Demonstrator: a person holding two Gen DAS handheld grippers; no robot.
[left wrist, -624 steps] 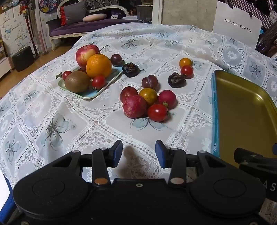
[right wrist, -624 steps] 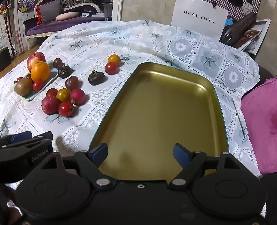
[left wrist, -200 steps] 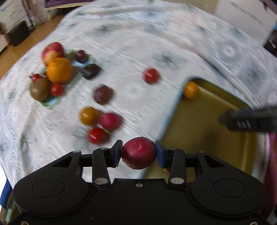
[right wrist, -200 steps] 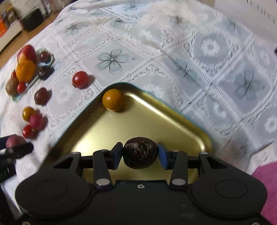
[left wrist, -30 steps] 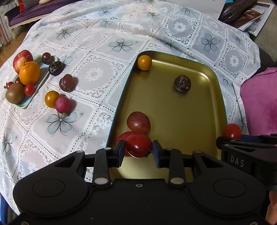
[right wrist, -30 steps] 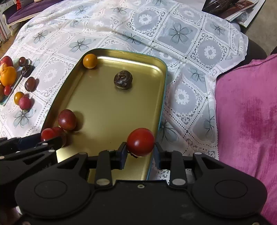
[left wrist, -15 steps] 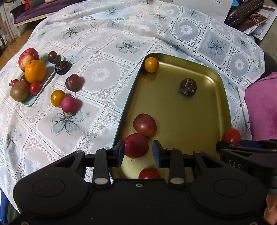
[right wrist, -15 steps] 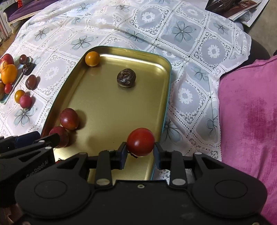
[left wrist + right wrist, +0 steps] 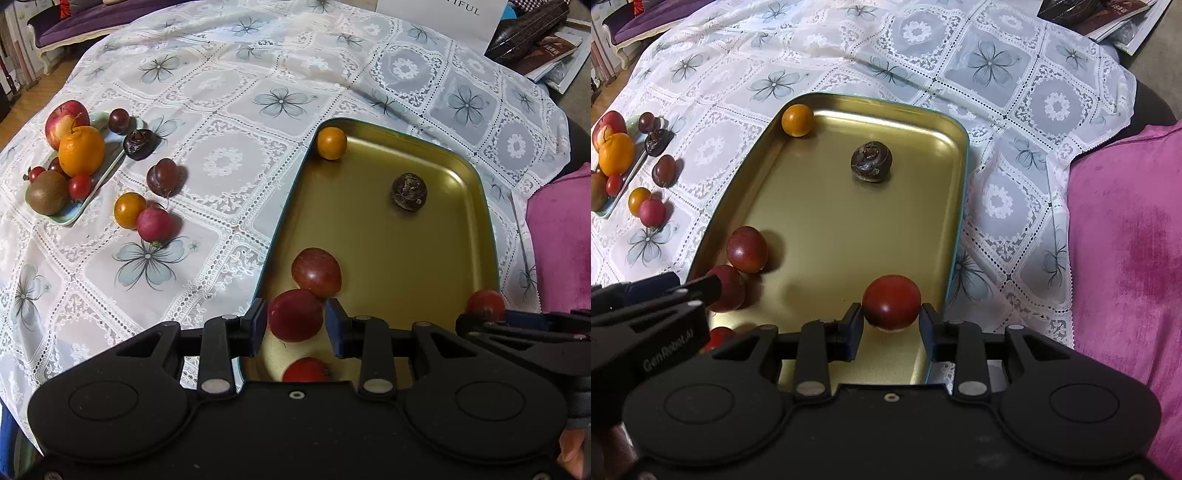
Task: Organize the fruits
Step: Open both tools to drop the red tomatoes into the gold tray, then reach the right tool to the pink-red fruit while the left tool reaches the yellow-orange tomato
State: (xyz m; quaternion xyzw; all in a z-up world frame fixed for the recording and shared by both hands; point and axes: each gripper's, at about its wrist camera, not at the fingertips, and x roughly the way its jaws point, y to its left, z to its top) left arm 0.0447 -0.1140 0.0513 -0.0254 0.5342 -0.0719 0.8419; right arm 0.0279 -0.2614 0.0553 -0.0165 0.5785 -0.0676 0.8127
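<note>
Gold metal tray (image 9: 827,221) sits on a lace cloth (image 9: 1015,110), the left gripper (image 9: 295,319) above its near corner, jaws just eased narrowly apart and empty, the right gripper (image 9: 891,326) just loosening yet pinching a red tomato (image 9: 891,302) near the tray's right rim.

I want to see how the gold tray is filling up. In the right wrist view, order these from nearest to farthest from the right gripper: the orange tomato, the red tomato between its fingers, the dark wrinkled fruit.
1. The red tomato, between the fingers of the right gripper, near the tray's right rim.
2. The dark wrinkled fruit, in the tray's far half.
3. The orange tomato, in the far left corner of the gold tray.
</note>
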